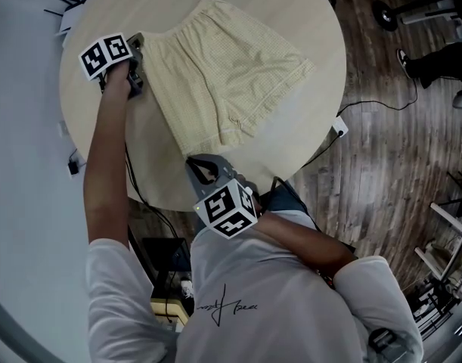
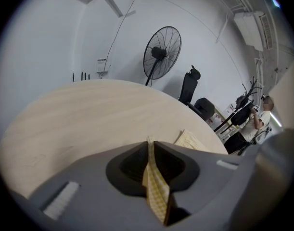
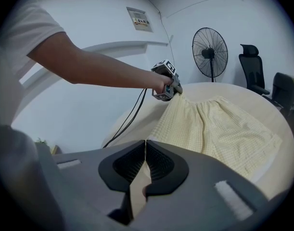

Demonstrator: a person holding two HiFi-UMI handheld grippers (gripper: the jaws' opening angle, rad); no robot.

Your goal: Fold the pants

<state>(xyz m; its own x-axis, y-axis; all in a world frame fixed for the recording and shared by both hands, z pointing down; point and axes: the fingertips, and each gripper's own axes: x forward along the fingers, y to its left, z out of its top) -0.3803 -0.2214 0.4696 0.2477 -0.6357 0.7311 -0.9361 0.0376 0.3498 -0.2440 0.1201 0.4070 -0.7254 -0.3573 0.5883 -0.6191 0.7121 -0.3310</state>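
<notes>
Pale yellow checked shorts (image 1: 223, 74) lie spread on the round light-wood table (image 1: 321, 21). My left gripper (image 1: 137, 51) is at the table's far left, shut on a corner of the waistband. In the left gripper view the checked cloth (image 2: 156, 186) runs between the closed jaws of that gripper (image 2: 150, 141). My right gripper (image 1: 194, 161) is at the near table edge by a leg hem. Its jaws (image 3: 145, 141) are together with a pale strip of cloth (image 3: 136, 191) between them. The shorts (image 3: 219, 129) stretch away toward the left gripper (image 3: 175, 91).
A standing fan (image 2: 161, 52) and black office chairs (image 2: 187, 88) stand beyond the table. A person (image 2: 257, 121) is at the far right. A white plug and cable (image 1: 367, 104) trail over the wooden floor (image 1: 397, 172). Black cables hang off the table's left side (image 3: 130, 117).
</notes>
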